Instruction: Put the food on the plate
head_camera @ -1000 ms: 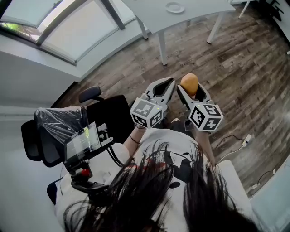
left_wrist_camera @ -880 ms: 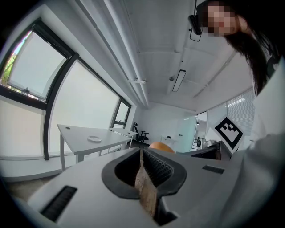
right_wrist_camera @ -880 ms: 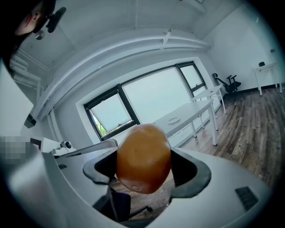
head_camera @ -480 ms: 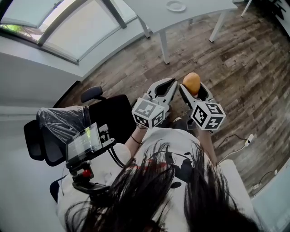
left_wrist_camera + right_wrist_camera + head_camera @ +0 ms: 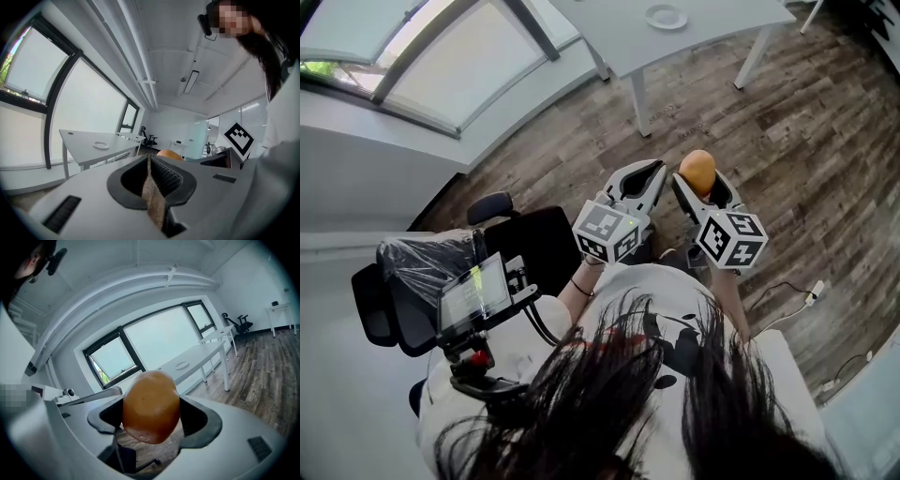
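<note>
My right gripper (image 5: pixel 699 184) is shut on an orange-brown, egg-shaped piece of food (image 5: pixel 697 172), held up in front of the person over the wooden floor; in the right gripper view the food (image 5: pixel 151 406) fills the space between the jaws. Beside it on the left, my left gripper (image 5: pixel 642 181) is shut with nothing in it, its jaws (image 5: pixel 152 180) pressed together. A small white plate (image 5: pixel 666 16) lies on a white table (image 5: pixel 712 33) far ahead; the plate (image 5: pixel 100 145) also shows in the left gripper view and the plate (image 5: pixel 181 364) in the right gripper view.
A black office chair (image 5: pixel 520 239) stands at the left, close to the person. A device with a screen (image 5: pixel 473 292) sits on a plastic-wrapped chair. Large windows (image 5: pixel 441 56) run along the left wall. Cables (image 5: pixel 787 300) lie on the floor at right.
Both grippers have drifted slightly forward and up in view with the food still held. The plate and table have shifted slightly in the view.
</note>
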The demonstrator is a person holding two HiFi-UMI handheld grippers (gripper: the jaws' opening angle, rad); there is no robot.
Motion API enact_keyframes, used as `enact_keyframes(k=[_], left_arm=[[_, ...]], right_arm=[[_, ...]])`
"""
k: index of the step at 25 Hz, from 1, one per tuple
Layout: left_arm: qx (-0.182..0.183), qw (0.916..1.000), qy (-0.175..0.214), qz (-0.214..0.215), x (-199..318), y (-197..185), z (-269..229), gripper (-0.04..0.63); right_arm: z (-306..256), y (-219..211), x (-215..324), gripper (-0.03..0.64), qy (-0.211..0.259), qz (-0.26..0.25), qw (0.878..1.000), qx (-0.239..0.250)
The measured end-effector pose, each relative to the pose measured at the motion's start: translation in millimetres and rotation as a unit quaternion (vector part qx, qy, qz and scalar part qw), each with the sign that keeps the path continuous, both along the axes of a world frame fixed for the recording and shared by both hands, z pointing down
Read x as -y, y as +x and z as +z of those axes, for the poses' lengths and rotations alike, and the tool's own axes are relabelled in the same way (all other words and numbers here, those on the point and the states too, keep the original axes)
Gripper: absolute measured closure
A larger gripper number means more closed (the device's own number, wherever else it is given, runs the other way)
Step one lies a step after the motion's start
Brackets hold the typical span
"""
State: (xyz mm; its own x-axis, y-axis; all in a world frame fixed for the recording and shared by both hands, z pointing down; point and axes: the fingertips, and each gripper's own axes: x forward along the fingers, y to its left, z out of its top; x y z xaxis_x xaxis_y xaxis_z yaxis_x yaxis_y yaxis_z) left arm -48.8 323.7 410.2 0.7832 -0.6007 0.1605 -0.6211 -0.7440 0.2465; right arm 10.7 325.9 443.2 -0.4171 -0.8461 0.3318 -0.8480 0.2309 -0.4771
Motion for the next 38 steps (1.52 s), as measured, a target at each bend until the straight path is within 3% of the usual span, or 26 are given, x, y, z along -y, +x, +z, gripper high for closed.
enact_keyframes(k=[6, 12, 22, 38], left_arm=[[-0.006, 0.9999, -0.008, 0.007, 76, -14, -7, 0.589], [-0.007, 0.9998, 0.008, 0.016, 92, -15, -16, 0.589], [-0.014, 0.9989, -0.003, 0.045, 159, -48, -11, 0.589], [-0.015, 0.9994, -0.024, 0.021, 208, -41, 4, 0.589]], right_arm=[[-5, -16, 71, 0.255, -0.012, 0.004, 1.000, -0.005], [-13, -19, 86, 0.255, 0.002, 0.010, 1.000, -0.006], [-8, -59, 152, 0.255, -0.012, 0.025, 1.000, -0.014], [5, -29, 201, 0.255, -0.033, 0.035, 0.999, -0.010]])
